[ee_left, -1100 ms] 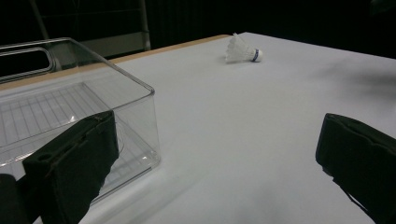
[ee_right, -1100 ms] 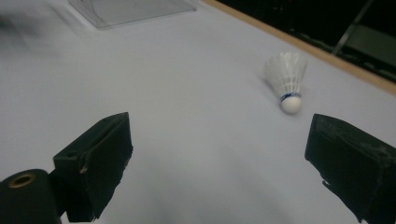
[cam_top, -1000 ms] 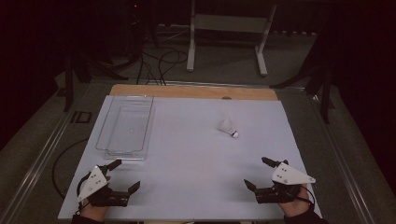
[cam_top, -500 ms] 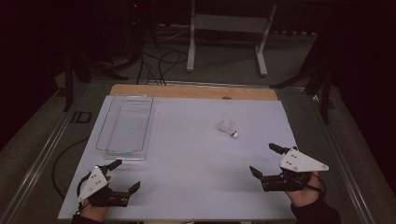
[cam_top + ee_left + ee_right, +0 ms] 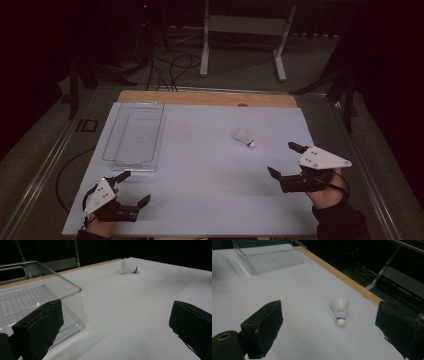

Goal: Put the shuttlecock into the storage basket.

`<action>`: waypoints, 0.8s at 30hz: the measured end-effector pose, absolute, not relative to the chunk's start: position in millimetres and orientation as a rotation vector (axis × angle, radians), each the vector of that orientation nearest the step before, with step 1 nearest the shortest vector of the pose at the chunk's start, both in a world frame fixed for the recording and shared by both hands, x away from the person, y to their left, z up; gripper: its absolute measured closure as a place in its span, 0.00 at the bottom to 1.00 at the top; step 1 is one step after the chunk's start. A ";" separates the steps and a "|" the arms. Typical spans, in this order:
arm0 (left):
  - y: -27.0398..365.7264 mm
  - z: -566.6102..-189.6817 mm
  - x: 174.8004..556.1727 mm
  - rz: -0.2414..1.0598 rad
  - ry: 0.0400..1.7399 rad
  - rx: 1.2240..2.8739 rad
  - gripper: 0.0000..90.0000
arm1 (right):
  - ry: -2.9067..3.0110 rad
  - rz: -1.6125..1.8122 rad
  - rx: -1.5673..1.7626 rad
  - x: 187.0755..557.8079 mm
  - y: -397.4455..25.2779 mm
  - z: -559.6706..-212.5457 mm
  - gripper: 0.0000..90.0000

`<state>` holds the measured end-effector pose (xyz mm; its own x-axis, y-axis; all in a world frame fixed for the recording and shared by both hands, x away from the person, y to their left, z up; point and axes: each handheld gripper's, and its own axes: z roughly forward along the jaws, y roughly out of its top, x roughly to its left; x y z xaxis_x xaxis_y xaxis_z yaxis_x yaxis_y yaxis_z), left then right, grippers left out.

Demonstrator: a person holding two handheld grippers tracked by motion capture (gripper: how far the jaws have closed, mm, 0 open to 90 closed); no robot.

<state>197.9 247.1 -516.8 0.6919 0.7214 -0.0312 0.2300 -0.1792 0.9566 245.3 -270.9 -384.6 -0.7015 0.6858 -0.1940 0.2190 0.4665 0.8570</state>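
Moved since earlier: right tool [image 5: 282,160] forward and up, nearer the shuttlecock; left tool [image 5: 134,188] unchanged at near left corner.
Left tool: jaws apart, empty, low over white counter [image 5: 200,170].
Clear rectangular plastic bin [image 5: 134,135]: just ahead of left tool, empty.
White feathered shuttlecock with blue-banded cork tip [image 5: 244,136]: lying on counter, right of centre, well apart from bin.
Right tool: jaws wide apart, empty, near shuttlecock, not touching.

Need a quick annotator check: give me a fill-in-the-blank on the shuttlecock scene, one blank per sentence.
1. The shuttlecock lies on its ____ on the white table.
2. The gripper nearer to it is the ____ one.
3. The left gripper has its jaws ____.
4. The clear bin holds ____.

Missing words: side; right; open; nothing
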 end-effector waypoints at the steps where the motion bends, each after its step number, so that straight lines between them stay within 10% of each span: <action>1: 247.4 -516.7 198.0 0.526 0.764 1.740 0.00 | 2.204 1.173 0.750 247.7 -270.7 -383.7 0.09; 24: 248.0 -517.1 198.5 0.522 0.764 1.743 0.00 | 2.281 1.104 0.820 297.3 -267.2 -381.5 0.08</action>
<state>198.5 248.0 -517.1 0.6941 0.7192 -0.0313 0.2326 -0.1830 0.9552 297.3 -267.2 -381.5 -0.7093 0.6881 -0.1530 0.3069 0.4968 0.8118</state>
